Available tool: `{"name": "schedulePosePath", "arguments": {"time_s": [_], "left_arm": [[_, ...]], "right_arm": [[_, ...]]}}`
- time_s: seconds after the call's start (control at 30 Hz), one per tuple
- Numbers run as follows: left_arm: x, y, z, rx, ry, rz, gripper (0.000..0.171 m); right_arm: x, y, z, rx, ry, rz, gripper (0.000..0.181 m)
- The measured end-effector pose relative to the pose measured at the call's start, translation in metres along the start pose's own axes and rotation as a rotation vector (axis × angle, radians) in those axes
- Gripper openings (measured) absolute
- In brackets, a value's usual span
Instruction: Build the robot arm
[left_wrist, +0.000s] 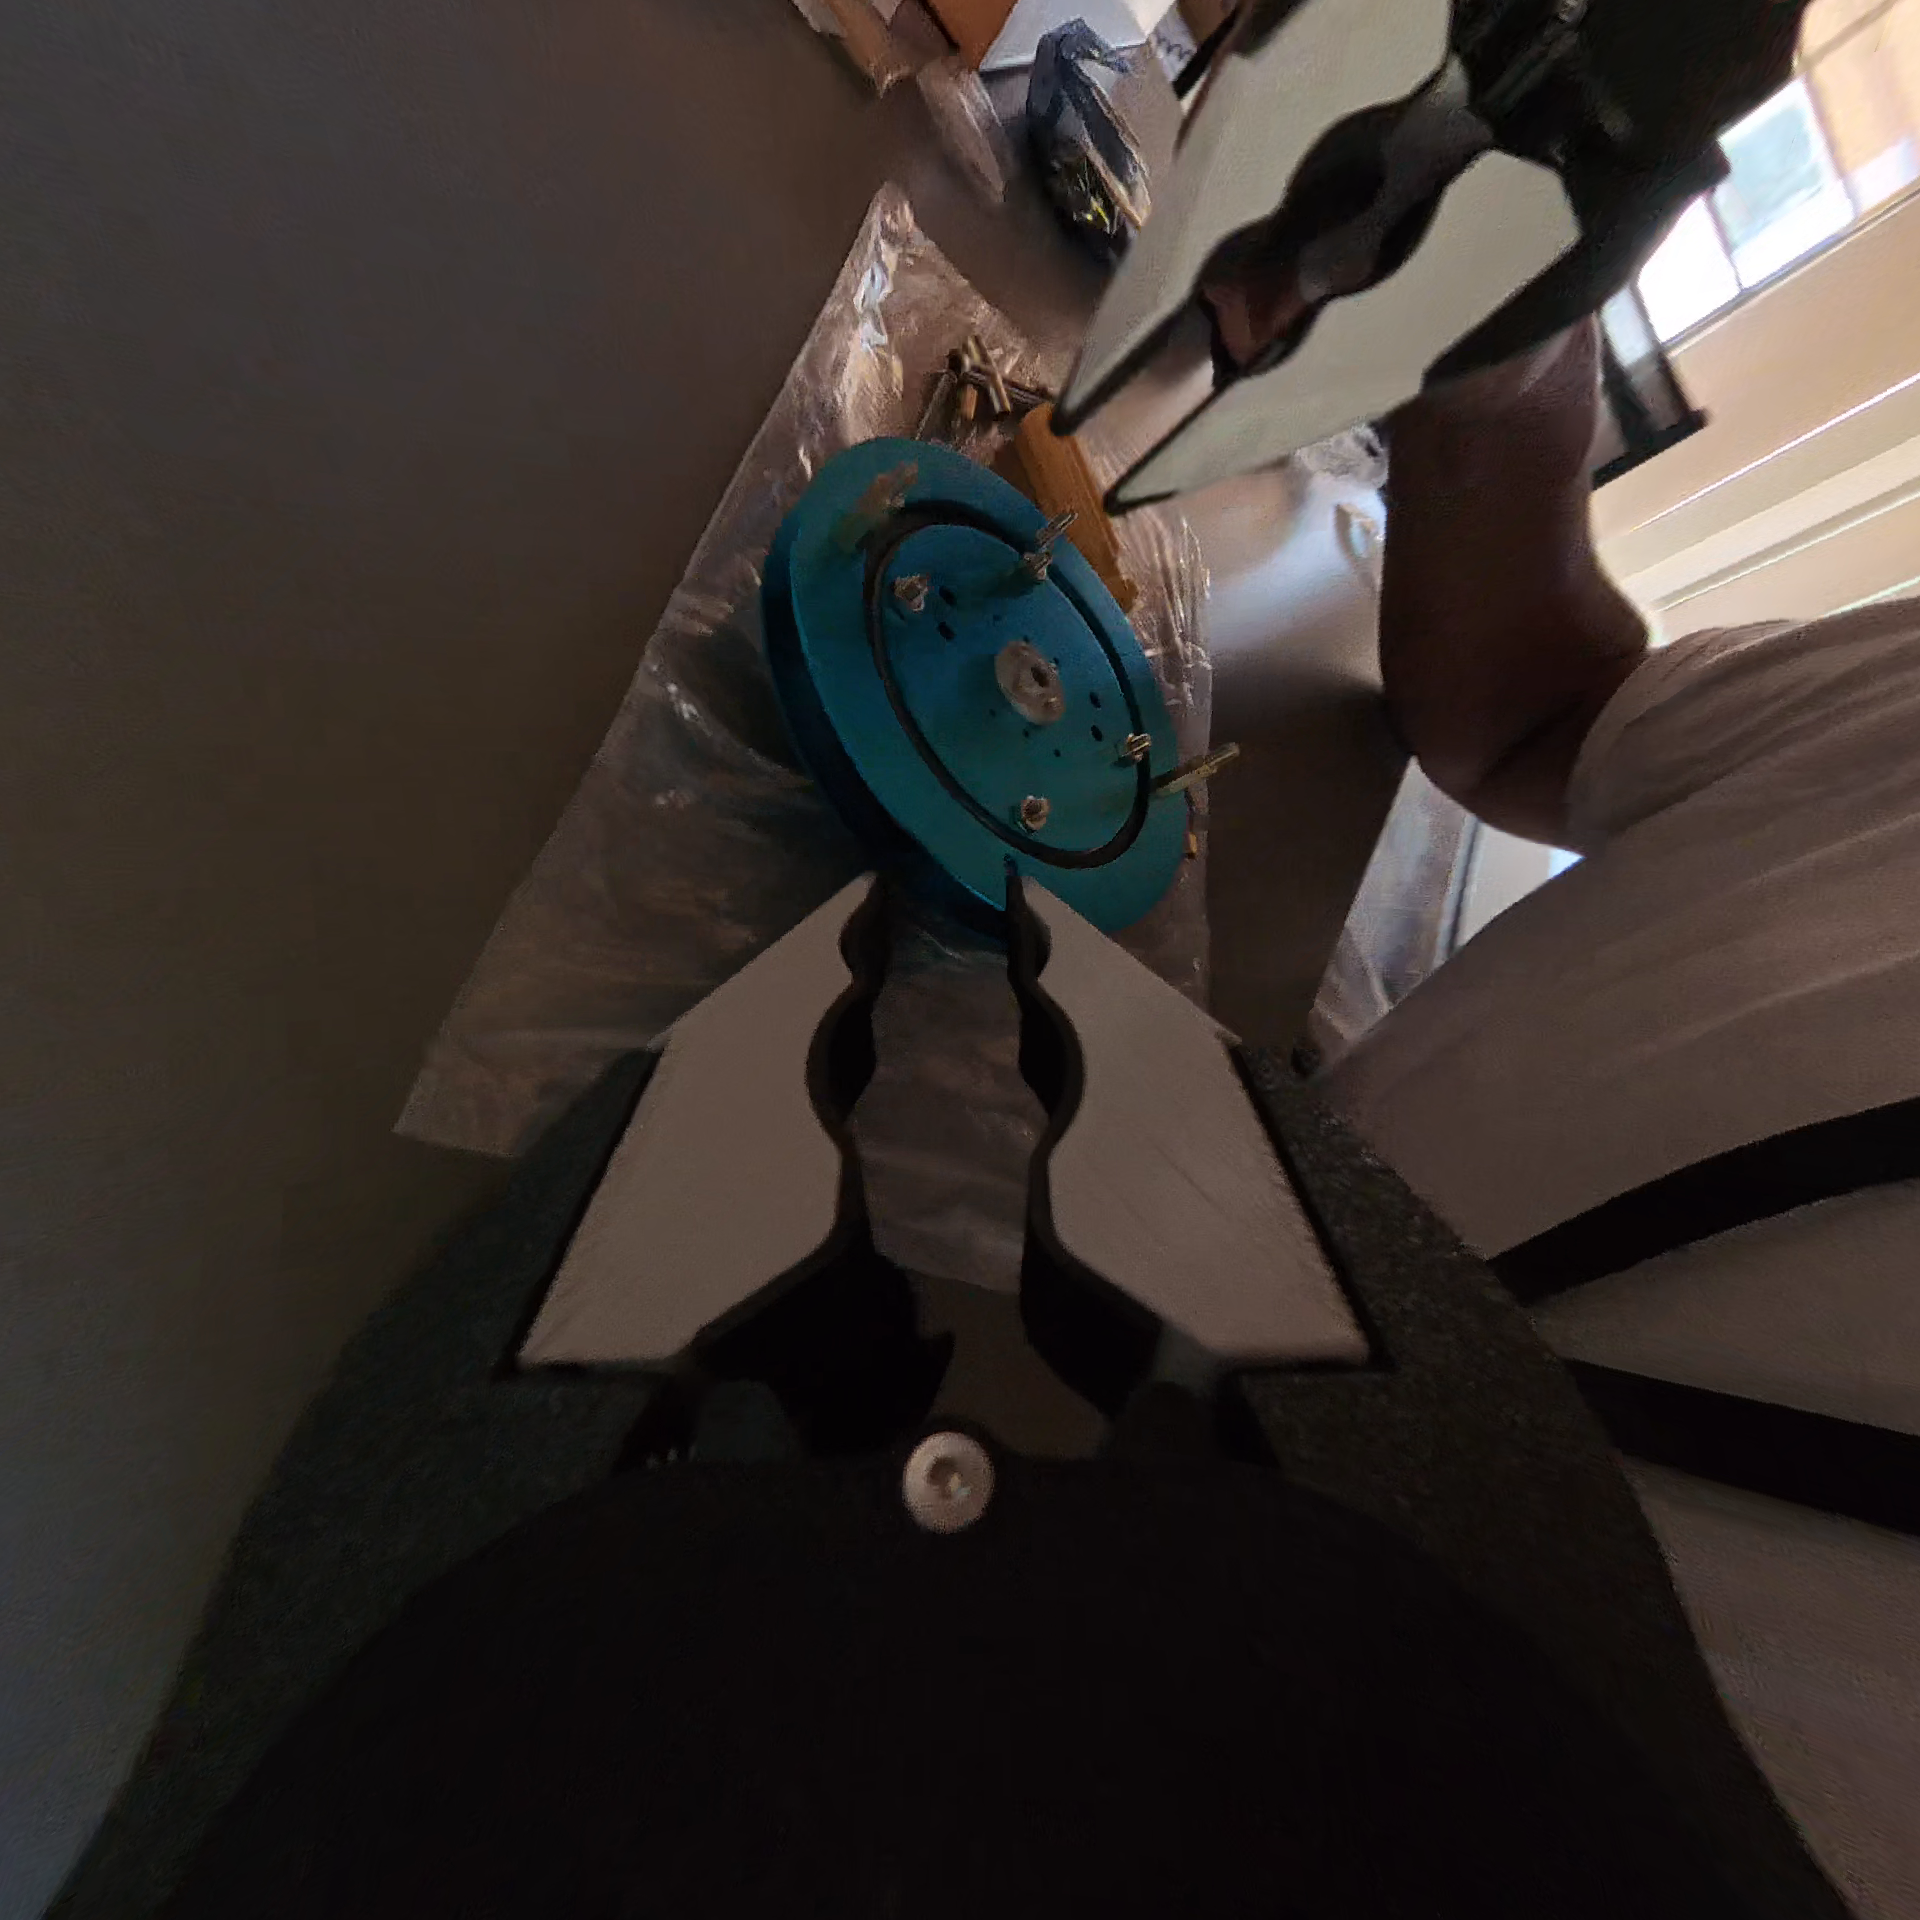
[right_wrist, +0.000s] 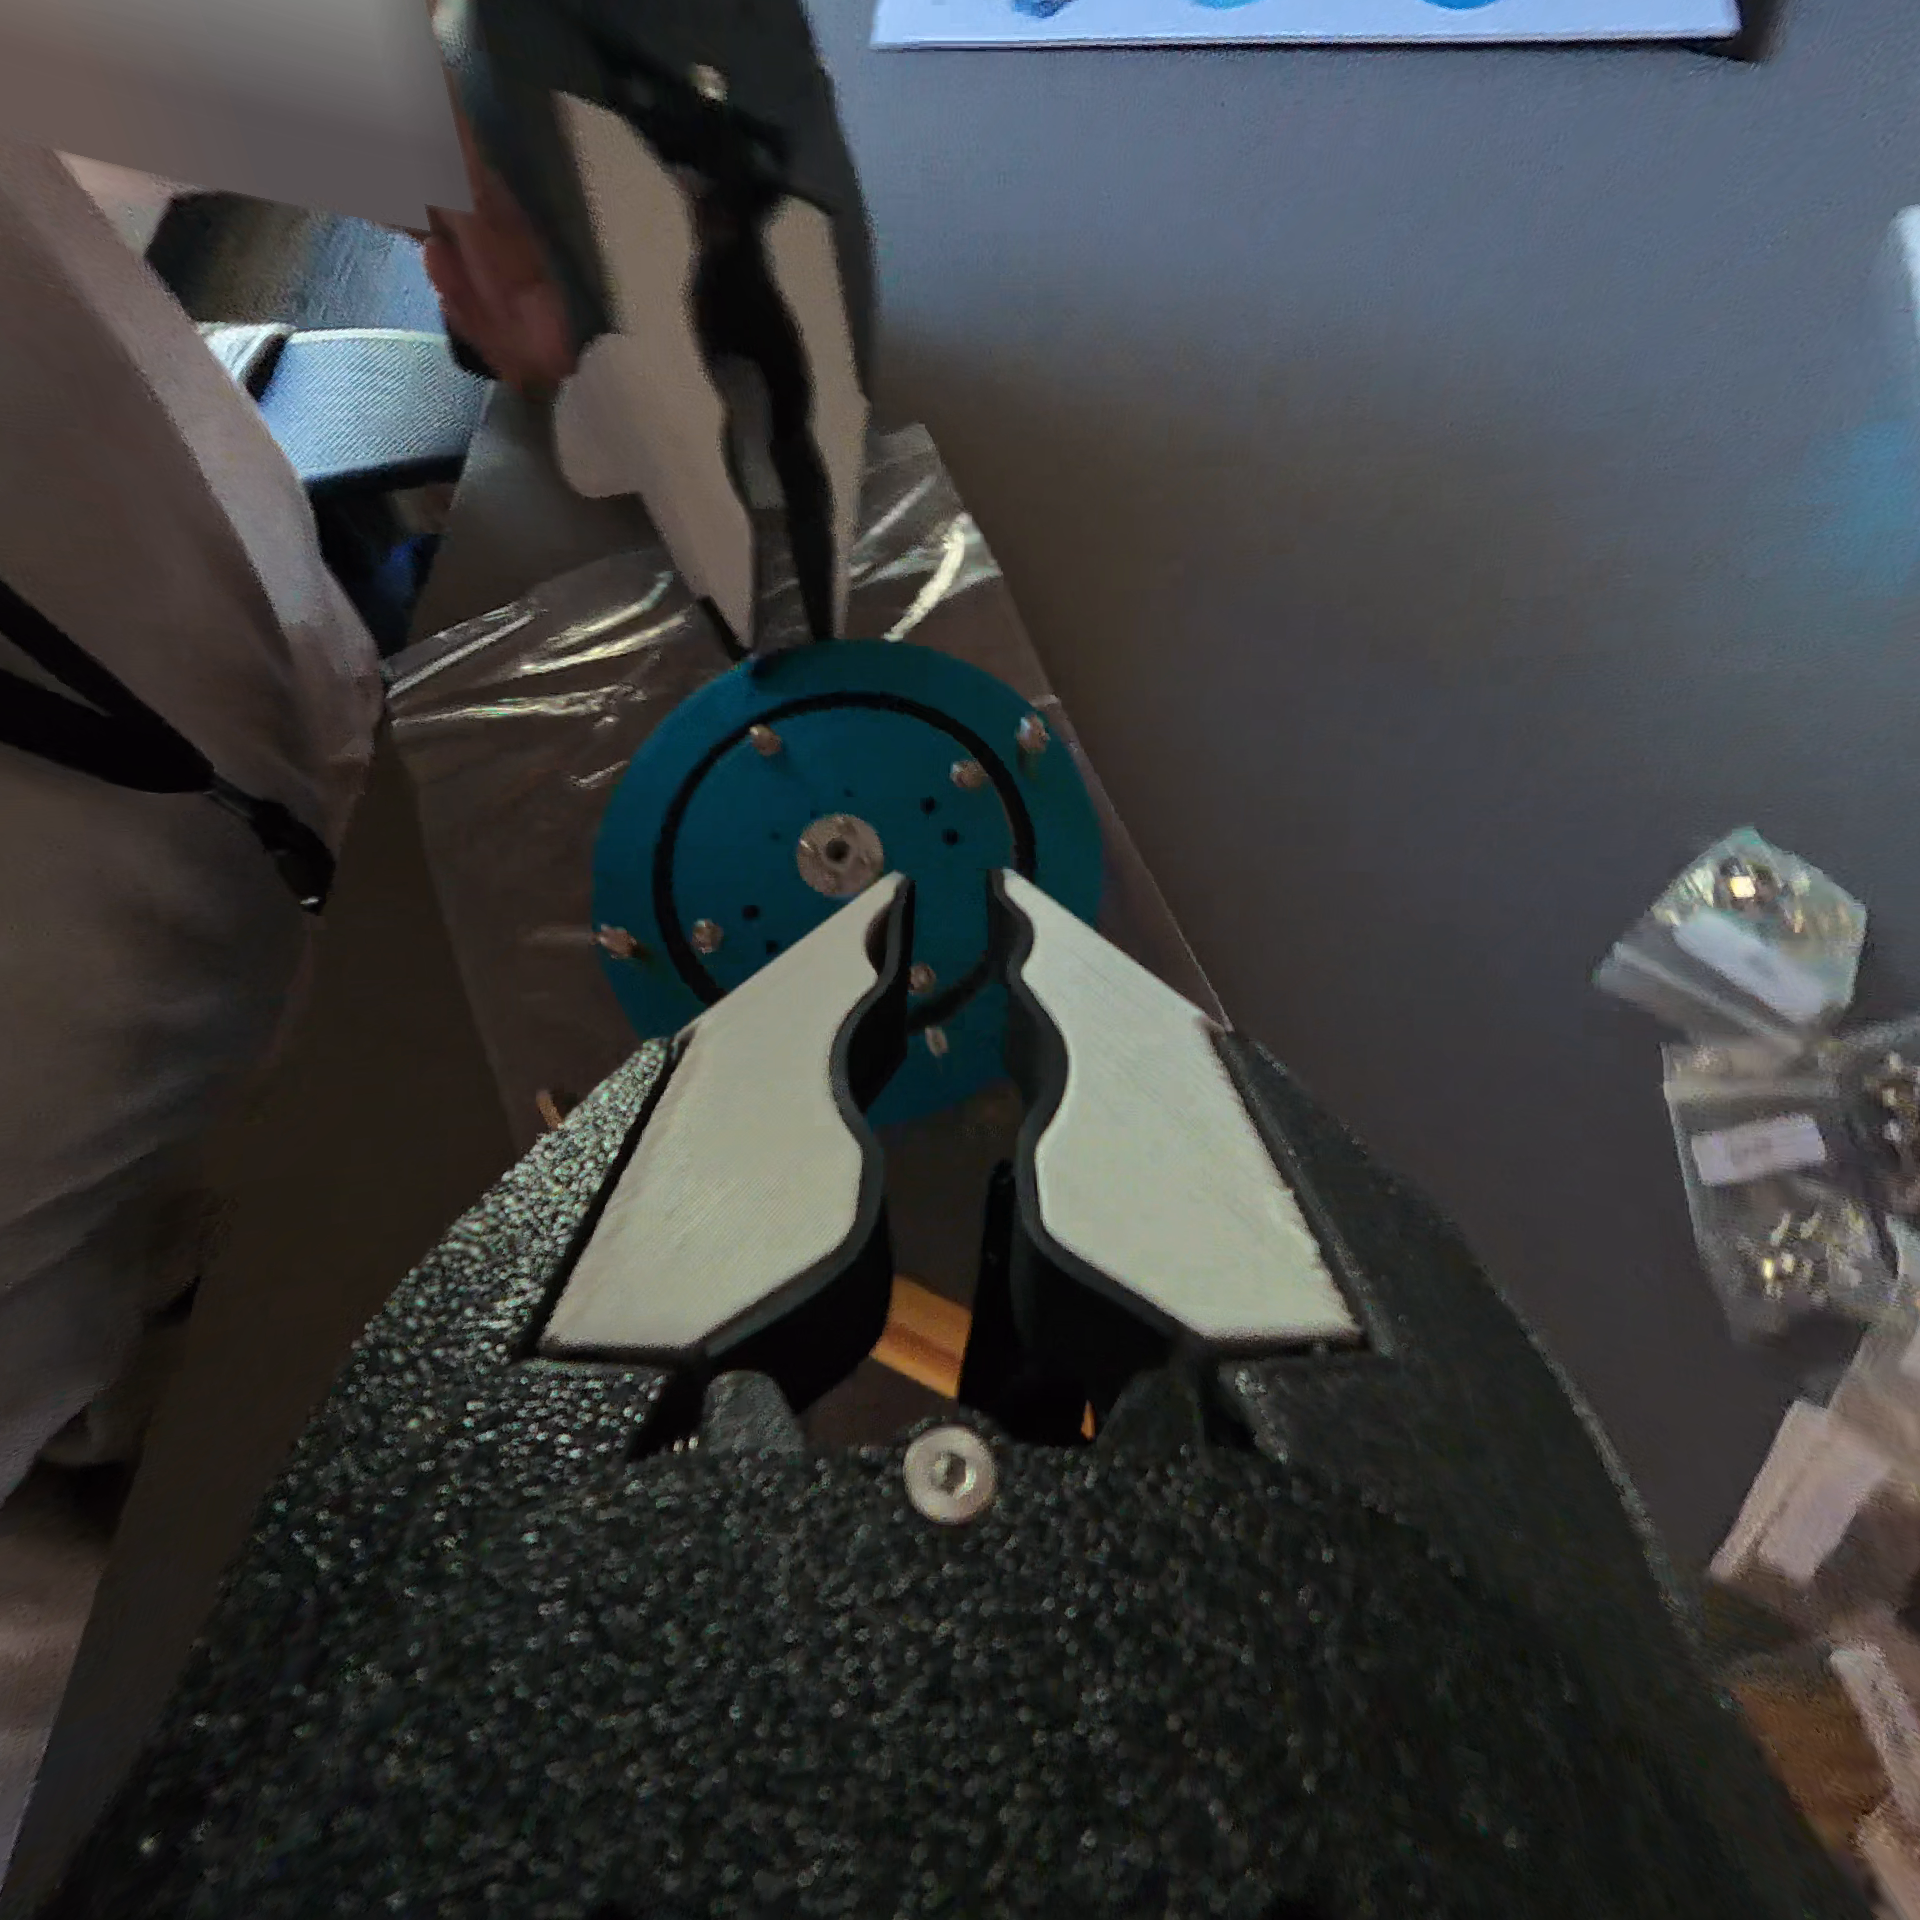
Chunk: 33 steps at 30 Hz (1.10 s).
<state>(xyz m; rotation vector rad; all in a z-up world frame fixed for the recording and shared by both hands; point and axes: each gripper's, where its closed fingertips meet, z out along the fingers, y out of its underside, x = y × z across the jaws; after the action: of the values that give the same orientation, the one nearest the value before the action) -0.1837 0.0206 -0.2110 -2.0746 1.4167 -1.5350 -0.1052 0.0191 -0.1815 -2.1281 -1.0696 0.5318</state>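
Our left tool (left_wrist: 940, 883) sits apart at the blue disc's (left_wrist: 966, 696) near edge. Our right tool (right_wrist: 951, 878), also apart, hangs over the disc on the grey worktop (right_wrist: 1403, 520). Only the right view shows shiny bags (right_wrist: 1766, 1091).

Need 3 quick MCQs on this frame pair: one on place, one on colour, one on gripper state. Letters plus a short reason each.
1. What does the round disc rest on?
A. clear plastic sheet
B. wooden tray
C. bare floor

2. What colour is the disc?
A. red
B. teal blue
C. white

3. How do the fingers of the right gripper stand?
A. clamped on the disc's rim
B. apart, holding nothing
C. shut on a screw

Key:
1 A: the crinkled plastic sheet spreads under the disc.
2 B: its face is teal blue in both views.
3 B: a gap shows between the fingers, with the disc seen through it.
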Motion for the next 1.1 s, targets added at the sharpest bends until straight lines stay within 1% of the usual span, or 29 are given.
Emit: {"name": "schedulePosePath", "arguments": {"time_s": [0.03,0.1,0.13,0.2,0.27,0.3,0.33,0.37,0.4,0.47,0.53,0.6,0.67,0.73,0.8,0.87,0.9,0.93,0.97,1.03,1.1], "left_arm": [[0.002,-0.003,0.0,0.02,-0.026,0.049,0.022],[0.011,-0.01,0.0,0.059,-0.059,0.15,0.024],[0.016,-0.011,0.001,0.068,-0.057,0.198,0.017],[0.025,-0.008,0.007,0.044,-0.05,0.265,0.014],[0.024,-0.007,0.011,0.031,-0.108,0.341,0.014],[0.022,-0.006,0.013,0.011,-0.138,0.37,0.02],[0.016,-0.007,0.013,-0.003,-0.184,0.384,0.031],[0.012,-0.01,0.012,0.004,-0.217,0.388,0.034],[0.008,-0.013,0.01,0.016,-0.244,0.376,0.043],[0.006,-0.017,0.011,0.03,-0.244,0.339,0.044],[0.006,-0.019,0.013,0.034,-0.241,0.341,0.046],[0.003,-0.021,0.014,0.017,-0.253,0.357,0.046],[0.002,-0.023,0.014,0.0,-0.251,0.356,0.047],[0.003,-0.032,0.009,0.017,-0.26,0.375,0.058],[0.001,-0.038,0.006,0.026,-0.271,0.4,0.06],[-0.003,-0.026,0.015,-0.049,-0.231,0.38,0.072],[-0.006,-0.02,0.02,-0.08,-0.218,0.367,0.072],[-0.005,-0.015,0.024,-0.102,-0.196,0.364,0.071],[-0.005,-0.013,0.027,-0.111,-0.18,0.367,0.066],[-0.006,-0.014,0.027,-0.104,-0.177,0.363,0.065],[-0.008,-0.016,0.025,-0.092,-0.174,0.336,0.055]], "right_arm": [[0.004,0.005,-0.003,0.018,0.014,0.027,0.014],[0.004,0.018,-0.004,0.011,0.009,0.064,0.017],[0.001,0.021,-0.004,0.007,-0.005,0.068,0.017],[-0.003,0.024,-0.003,0.003,-0.012,0.046,0.017],[-0.002,0.026,-0.003,-0.023,0.025,-0.008,0.02],[-0.001,0.026,-0.005,-0.027,0.044,-0.024,0.021],[-0.002,0.028,-0.007,-0.031,0.046,-0.025,0.023],[0.003,0.03,-0.009,-0.033,0.067,-0.006,0.029],[0.007,0.032,-0.009,-0.027,0.069,0.03,0.034],[0.0,0.03,-0.005,0.0,-0.012,0.108,0.036],[-0.004,0.029,0.004,0.004,-0.033,0.121,0.041],[0.001,0.028,0.008,0.015,0.018,0.104,0.044],[0.009,0.035,0.009,-0.021,0.05,0.123,0.056],[0.009,0.034,0.009,0.001,0.026,0.15,0.058],[0.008,0.032,0.009,0.007,0.007,0.162,0.057],[0.004,0.034,0.012,-0.001,-0.014,0.167,0.057],[0.002,0.035,0.014,-0.008,-0.024,0.166,0.057],[0.001,0.033,0.014,0.004,-0.031,0.166,0.052],[0.001,0.033,0.015,0.008,-0.029,0.165,0.052],[0.001,0.033,0.015,0.015,-0.038,0.179,0.05],[0.001,0.033,0.016,0.022,-0.045,0.181,0.05]]}}
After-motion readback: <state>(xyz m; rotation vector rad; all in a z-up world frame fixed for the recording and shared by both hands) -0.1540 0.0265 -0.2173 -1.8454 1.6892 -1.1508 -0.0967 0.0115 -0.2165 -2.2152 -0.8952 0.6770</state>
